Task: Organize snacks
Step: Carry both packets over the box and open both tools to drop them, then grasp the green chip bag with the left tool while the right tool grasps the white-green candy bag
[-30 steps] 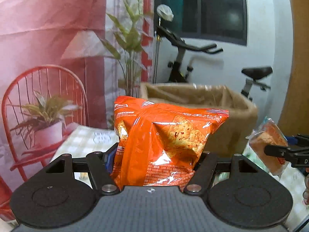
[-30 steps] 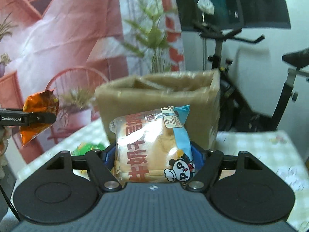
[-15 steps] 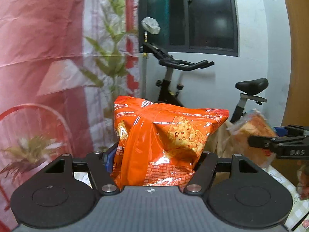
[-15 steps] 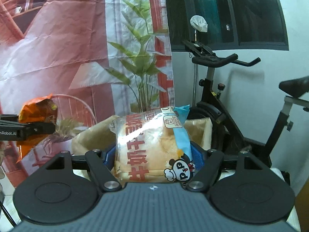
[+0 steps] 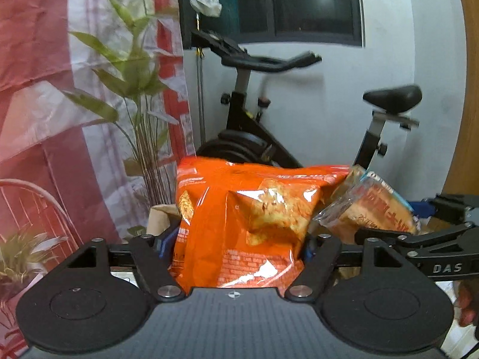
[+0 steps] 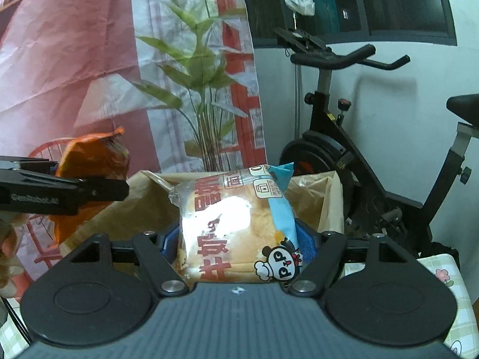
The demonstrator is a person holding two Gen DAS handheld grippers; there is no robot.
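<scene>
An orange snack bag [image 5: 239, 221] stands upright between the jaws of my left gripper [image 5: 236, 236]. The jaws are opening, and their blue pads still touch the bag's sides. My right gripper [image 6: 236, 233] is shut on a clear packet of bread [image 6: 233, 224] with a blue edge and a panda print. Both hover over the open brown paper-lined box [image 6: 149, 203], whose rim shows just behind the snacks. In the left wrist view the bread packet [image 5: 374, 206] nearly touches the orange bag. In the right wrist view the left gripper [image 6: 98, 176] holds the orange bag [image 6: 89, 155] at the left.
An exercise bike [image 6: 329, 155] stands close behind the box against the white wall. A red printed backdrop with a plant [image 6: 194, 74] hangs at the left. A checked tablecloth [image 6: 443, 272] shows at the lower right. A hand [image 5: 467, 305] is at the right edge.
Both grippers have carried their snacks up to and over the brown box and closer to each other. The left jaws stand slightly wider, and the orange bag sits a little lower.
</scene>
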